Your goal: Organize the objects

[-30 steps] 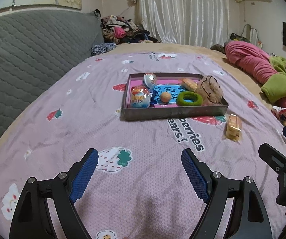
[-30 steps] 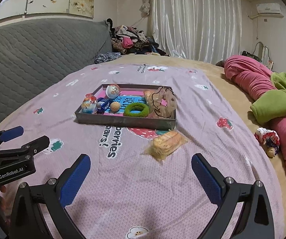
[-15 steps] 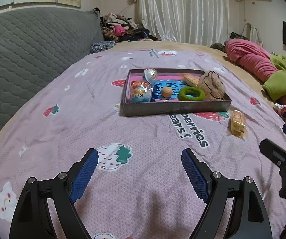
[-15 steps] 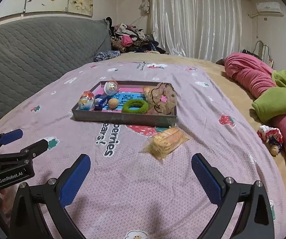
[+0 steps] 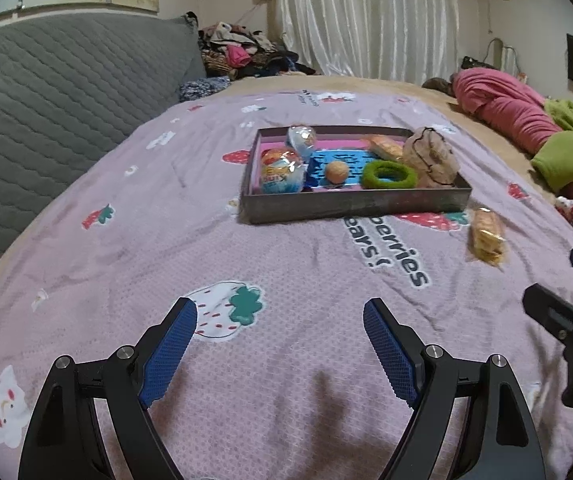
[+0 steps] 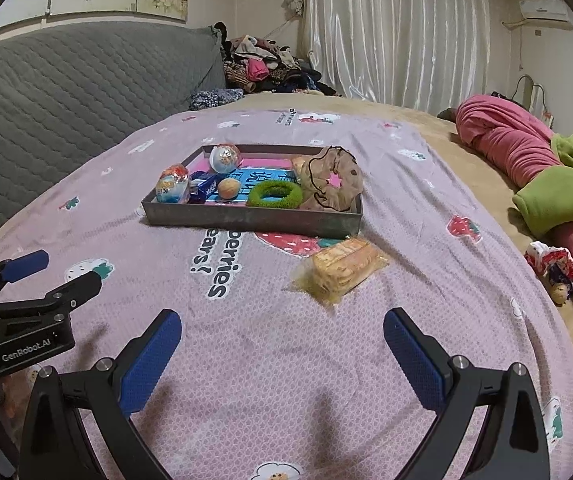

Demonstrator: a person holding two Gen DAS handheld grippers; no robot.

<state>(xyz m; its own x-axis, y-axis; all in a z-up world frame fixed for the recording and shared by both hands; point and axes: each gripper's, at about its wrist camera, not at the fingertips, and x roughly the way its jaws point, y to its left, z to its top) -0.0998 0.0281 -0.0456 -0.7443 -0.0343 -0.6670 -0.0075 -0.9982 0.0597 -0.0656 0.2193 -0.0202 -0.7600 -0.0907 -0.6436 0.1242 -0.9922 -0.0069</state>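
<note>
The left gripper (image 5: pixel 276 338) hangs over the pink strawberry-print bedspread (image 5: pixel 214 248), its blue-padded jaws wide apart with nothing between them. Further up the bed sits a shallow grey tray (image 5: pixel 350 202) holding two foil-wrapped eggs (image 5: pixel 282 171), a small orange ball (image 5: pixel 336 171), a green ring (image 5: pixel 389 175), a brown scrunchie (image 5: pixel 430 156) and a snack packet. Another wrapped snack (image 5: pixel 486 236) lies on the bedspread just right of the tray. Part of the right gripper (image 5: pixel 566 320) shows at the right edge.
</note>
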